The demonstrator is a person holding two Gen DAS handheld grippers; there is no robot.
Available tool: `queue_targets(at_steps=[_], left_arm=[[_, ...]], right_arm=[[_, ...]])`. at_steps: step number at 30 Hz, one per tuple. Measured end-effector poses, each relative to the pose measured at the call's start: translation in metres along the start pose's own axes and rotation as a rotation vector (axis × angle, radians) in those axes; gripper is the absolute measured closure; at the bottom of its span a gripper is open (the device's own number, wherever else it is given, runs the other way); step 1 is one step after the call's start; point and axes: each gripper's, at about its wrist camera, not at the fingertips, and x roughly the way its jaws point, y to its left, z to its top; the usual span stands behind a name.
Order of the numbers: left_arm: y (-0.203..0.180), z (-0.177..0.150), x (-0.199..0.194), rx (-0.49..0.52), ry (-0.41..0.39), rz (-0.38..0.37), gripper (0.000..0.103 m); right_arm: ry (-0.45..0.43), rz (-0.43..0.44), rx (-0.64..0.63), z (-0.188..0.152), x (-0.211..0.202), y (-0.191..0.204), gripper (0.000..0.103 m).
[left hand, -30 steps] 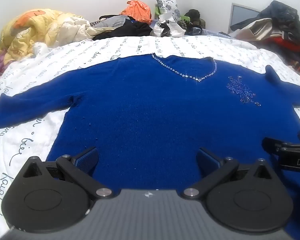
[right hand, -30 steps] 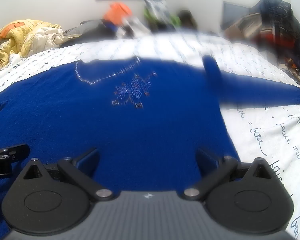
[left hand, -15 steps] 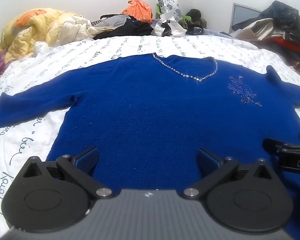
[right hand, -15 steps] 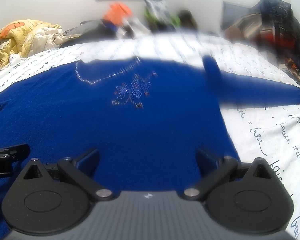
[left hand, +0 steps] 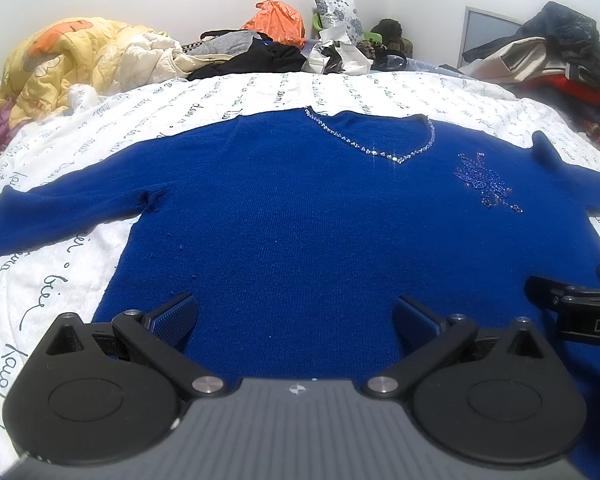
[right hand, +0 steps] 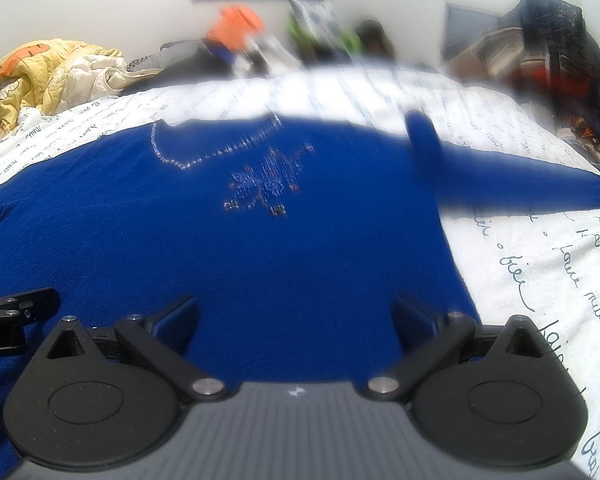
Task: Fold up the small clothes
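Observation:
A royal-blue knit sweater (left hand: 300, 216) lies flat, front up, on the bed, sleeves spread to both sides. It has a rhinestone V-neck (left hand: 380, 148) and a beaded motif (left hand: 484, 184) on the chest. It also shows in the right wrist view (right hand: 220, 248), partly blurred. My left gripper (left hand: 294, 316) is open and empty, low over the sweater's near hem on its left half. My right gripper (right hand: 294, 316) is open and empty over the hem's right half. Each gripper's edge shows in the other's view.
The bed has a white sheet with script lettering (left hand: 40, 292). A yellow quilt (left hand: 68, 60) and piled clothes (left hand: 268, 52) lie at the far end. More clothes are heaped at the far right (left hand: 556, 60).
The left view has shifted very slightly; the sweater sits a touch lower in it. The right gripper has not visibly moved.

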Motion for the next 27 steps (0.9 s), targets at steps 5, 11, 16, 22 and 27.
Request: queue_targets(at_steps=[5,11,16,22,27], left_arm=[[-0.0002,-0.0003,-0.0002,0.0,-0.001,0.0,0.0],[-0.002,-0.0009,-0.002,0.003,-0.005,0.007,0.0],[-0.0016,-0.001,-0.0024,0.001,-0.005,0.005,0.0],[-0.0016,-0.001,-0.0024,0.001,-0.005,0.005,0.0],[-0.0017,-0.001,-0.0024,0.001,-0.005,0.005,0.0]], right_arm=[[0.0,0.0,0.0,0.0,0.0,0.0001,0.0],[0.0,0.0,0.0,0.0,0.0001,0.0,0.0],[0.0,0.0,0.0,0.0,0.0002,-0.0002,0.0],[0.0,0.0,0.0,0.0002,0.0002,-0.0002,0.0],[0.0,0.0,0.0,0.0003,0.0002,-0.0002,0.0]])
